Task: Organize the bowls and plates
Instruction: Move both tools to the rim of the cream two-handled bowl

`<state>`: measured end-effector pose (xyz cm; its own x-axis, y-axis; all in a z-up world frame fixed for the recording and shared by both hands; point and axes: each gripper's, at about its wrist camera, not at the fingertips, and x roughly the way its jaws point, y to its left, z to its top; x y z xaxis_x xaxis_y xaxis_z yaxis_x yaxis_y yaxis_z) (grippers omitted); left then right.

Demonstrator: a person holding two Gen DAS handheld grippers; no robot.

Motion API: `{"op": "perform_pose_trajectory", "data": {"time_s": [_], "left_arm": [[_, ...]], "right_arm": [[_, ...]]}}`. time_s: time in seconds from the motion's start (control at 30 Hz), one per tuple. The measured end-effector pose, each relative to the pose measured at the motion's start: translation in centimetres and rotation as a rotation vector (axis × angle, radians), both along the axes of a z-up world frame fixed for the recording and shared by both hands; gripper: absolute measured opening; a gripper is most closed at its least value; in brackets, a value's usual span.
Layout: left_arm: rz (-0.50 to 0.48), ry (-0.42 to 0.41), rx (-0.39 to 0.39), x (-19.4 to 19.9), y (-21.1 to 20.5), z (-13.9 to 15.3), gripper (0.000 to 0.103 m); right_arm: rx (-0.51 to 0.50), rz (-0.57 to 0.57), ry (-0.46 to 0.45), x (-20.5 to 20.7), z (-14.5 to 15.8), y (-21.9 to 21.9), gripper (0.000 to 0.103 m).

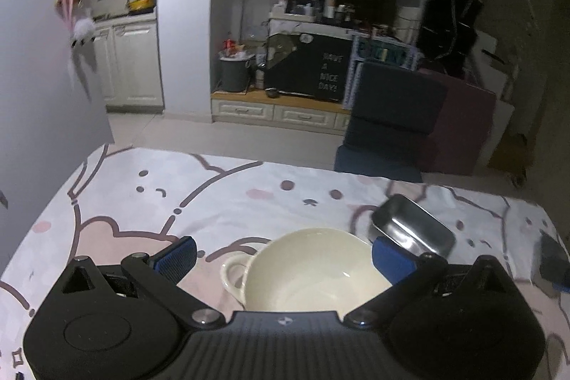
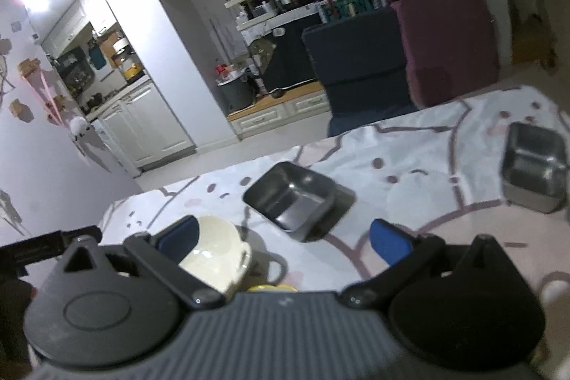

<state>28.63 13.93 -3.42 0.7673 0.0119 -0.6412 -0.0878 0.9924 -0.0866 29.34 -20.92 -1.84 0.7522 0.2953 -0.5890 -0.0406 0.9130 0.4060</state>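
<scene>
cream bowl (image 1: 313,269) between spread left tongs (image 1: 285,255), untouched

White block lettering "HAVE A NICE DAY!" on dark cabinet front (image 1: 327,72), right of centre in upper half of left wrist frame, four stacked lines. Teal sign (image 1: 383,54) just right of it carries large pale letters, too blurred to read. Same teal sign (image 2: 351,5) at upper right of centre in right wrist frame: also illegible. No other readable text.
</scene>
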Motion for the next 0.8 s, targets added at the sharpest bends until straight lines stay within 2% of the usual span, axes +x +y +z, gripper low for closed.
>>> {"op": "perform_pose_trajectory", "data": {"time_s": [0.1, 0.2, 0.27, 0.4, 0.47, 0.53, 0.6, 0.63, 0.7, 0.8], "left_arm": [[0.020, 0.036, -0.013, 1.6, 1.3, -1.1, 0.103], [0.038, 0.053, -0.023, 3.0, 2.2, -2.2, 0.103], [0.027, 0.052, -0.026, 3.7, 2.5, -2.8, 0.103], [0.012, 0.040, -0.038, 4.7, 3.2, -4.3, 0.103], [-0.009, 0.045, -0.046, 5.2, 3.5, -5.0, 0.103], [-0.023, 0.050, -0.061, 5.4, 3.7, -5.6, 0.103], [-0.027, 0.061, -0.079, 5.7, 4.0, -6.2, 0.103], [-0.029, 0.067, -0.088, 5.8, 4.1, -6.4, 0.103], [-0.026, 0.078, -0.124, 5.9, 4.7, -6.7, 0.103], [0.001, 0.108, -0.185, 6.1, 5.8, -7.5, 0.098]], "right_arm": [[0.032, 0.021, 0.014, 1.4, -1.0, 0.5, 0.103], [0.112, 0.032, 0.061, 3.3, -2.2, 0.9, 0.103], [0.146, 0.028, 0.086, 4.1, -2.9, 1.3, 0.103], [0.153, 0.068, 0.133, 5.3, -4.5, 2.4, 0.103], [0.200, 0.075, 0.180, 5.9, -5.8, 2.6, 0.103], [0.240, 0.075, 0.221, 6.3, -6.8, 2.8, 0.098], [0.271, 0.101, 0.253, 6.8, -7.5, 3.4, 0.080], [0.279, 0.116, 0.267, 7.0, -7.8, 3.7, 0.077], [0.284, 0.146, 0.283, 7.3, -8.4, 4.3, 0.063], [0.278, 0.164, 0.296, 7.5, -8.9, 5.3, 0.054]]}}
